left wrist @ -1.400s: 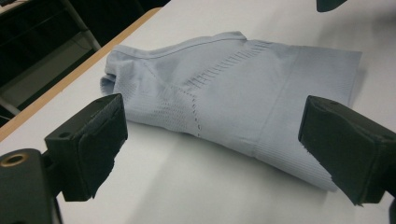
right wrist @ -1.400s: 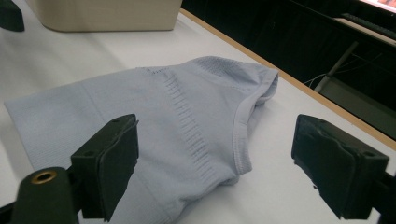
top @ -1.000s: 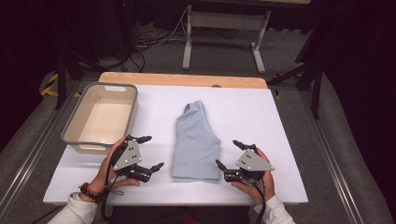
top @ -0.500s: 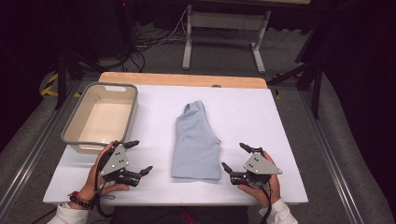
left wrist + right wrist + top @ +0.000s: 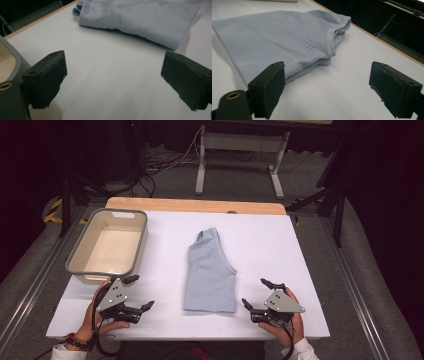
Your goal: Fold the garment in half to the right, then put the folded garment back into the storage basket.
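Pale-blue folded garment [image 5: 210,272] lies lengthwise between 2 empty, wide-open grippers, the right gripper [image 5: 257,296] nearer than the left gripper [image 5: 139,293].

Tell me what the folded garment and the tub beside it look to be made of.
Folded garment: soft knit fabric, probably cotton jersey, pale blue and matte; ribbed stitch lines and a hemmed edge show in the right gripper view.
Tub: seemingly moulded plastic, grey rim, cream inside, smooth with rounded corners and a dull sheen.
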`<move>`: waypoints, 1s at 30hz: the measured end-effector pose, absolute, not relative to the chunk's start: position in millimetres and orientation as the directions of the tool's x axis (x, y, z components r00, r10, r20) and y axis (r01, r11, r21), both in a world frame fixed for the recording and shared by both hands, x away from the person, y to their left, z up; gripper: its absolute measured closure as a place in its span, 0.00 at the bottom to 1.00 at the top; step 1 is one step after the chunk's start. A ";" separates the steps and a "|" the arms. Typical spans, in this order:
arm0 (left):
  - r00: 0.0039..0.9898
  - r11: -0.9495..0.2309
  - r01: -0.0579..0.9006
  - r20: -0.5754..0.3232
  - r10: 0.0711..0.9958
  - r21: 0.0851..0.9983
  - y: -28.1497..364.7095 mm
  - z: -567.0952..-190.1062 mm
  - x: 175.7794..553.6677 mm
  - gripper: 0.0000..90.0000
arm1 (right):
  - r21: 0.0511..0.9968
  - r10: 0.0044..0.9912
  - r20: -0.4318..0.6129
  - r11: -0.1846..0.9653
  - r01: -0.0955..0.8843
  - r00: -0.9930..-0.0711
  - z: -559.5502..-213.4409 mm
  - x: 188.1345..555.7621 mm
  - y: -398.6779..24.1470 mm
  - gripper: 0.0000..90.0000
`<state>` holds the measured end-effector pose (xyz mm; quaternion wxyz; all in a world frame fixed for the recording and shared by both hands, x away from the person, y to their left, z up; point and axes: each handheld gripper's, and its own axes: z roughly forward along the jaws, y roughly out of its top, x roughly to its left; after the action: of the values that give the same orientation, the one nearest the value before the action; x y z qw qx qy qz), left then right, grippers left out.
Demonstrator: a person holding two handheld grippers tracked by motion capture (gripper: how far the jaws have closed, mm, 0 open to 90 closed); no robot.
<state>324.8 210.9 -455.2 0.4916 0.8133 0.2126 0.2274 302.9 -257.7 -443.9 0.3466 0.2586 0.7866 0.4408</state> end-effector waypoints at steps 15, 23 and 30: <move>0.812 -0.425 0.124 0.154 0.562 0.897 210.7 -456.1 325.5 0.09 | 0.870 0.702 -0.326 0.484 0.089 -0.632 -444.9 305.8 -253.8 0.16; 0.819 -0.434 0.126 0.153 0.552 0.892 208.0 -457.5 325.3 0.09 | 0.868 0.704 -0.324 0.486 0.097 -0.632 -445.8 306.7 -253.5 0.16; 0.829 -0.446 0.130 0.151 0.539 0.885 203.1 -458.6 325.7 0.10 | 0.867 0.704 -0.325 0.488 0.097 -0.631 -445.7 305.8 -252.9 0.16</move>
<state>325.7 203.1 -458.6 0.4854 0.8239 0.2029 0.2109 305.8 -252.9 -445.7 0.3465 0.2535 0.7899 0.4379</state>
